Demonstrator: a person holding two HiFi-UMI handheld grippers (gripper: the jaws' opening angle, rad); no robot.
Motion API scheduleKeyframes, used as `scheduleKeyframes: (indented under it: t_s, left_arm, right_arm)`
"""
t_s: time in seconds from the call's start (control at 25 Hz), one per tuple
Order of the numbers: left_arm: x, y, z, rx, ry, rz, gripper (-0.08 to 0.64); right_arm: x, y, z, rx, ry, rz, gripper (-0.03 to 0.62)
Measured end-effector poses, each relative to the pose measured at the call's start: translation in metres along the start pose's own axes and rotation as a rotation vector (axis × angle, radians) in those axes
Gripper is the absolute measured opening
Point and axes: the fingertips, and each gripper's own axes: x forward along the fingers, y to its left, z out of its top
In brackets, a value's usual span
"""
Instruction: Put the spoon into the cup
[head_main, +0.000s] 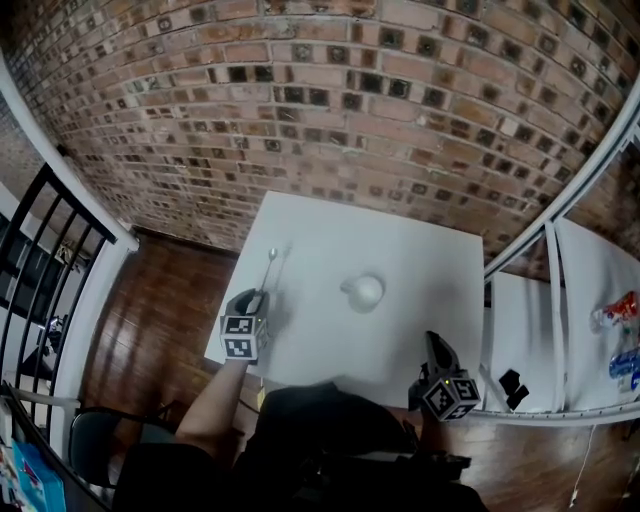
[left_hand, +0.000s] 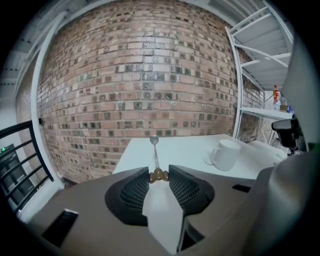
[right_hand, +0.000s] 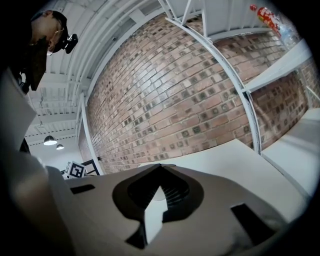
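Observation:
A metal spoon (left_hand: 155, 155) with a brown handle end points away from me, its bowl toward the brick wall. My left gripper (left_hand: 159, 173) is shut on that handle end and holds the spoon above the left side of the white table (head_main: 420, 250). In the head view the spoon (head_main: 270, 268) sticks out ahead of the left gripper (head_main: 256, 297). The white cup (head_main: 365, 291) stands upright mid-table, to the right of the spoon; the left gripper view shows the cup (left_hand: 226, 154) too. My right gripper (head_main: 433, 342) hovers at the table's near right edge, jaws shut and empty (right_hand: 159, 168).
White metal shelving (head_main: 560, 300) stands right of the table, with bottles (head_main: 620, 308) and a black item (head_main: 513, 384) on it. A black railing (head_main: 40, 250) is at the left, a brick wall (head_main: 330, 110) behind, and a dark chair (head_main: 90, 440) near left.

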Motion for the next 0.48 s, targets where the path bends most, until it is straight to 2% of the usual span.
scheduleKeyframes:
  t_s: [0.24, 0.36, 0.48]
  left_arm:
    - [-0.027, 0.003, 0.071, 0.006, -0.184, -0.022, 0.123]
    - [-0.037, -0.002, 0.087, -0.023, -0.239, -0.043, 0.123]
    - [-0.042, -0.009, 0.086, -0.06, -0.247, -0.062, 0.123]
  right_arm:
    - [0.003, 0.006, -0.006, -0.005, 0.016, 0.023, 0.005]
    - [0.002, 0.009, -0.005, -0.013, 0.016, 0.024, 0.005]
    - [-0.001, 0.01, -0.004, -0.014, 0.012, 0.018, 0.005]
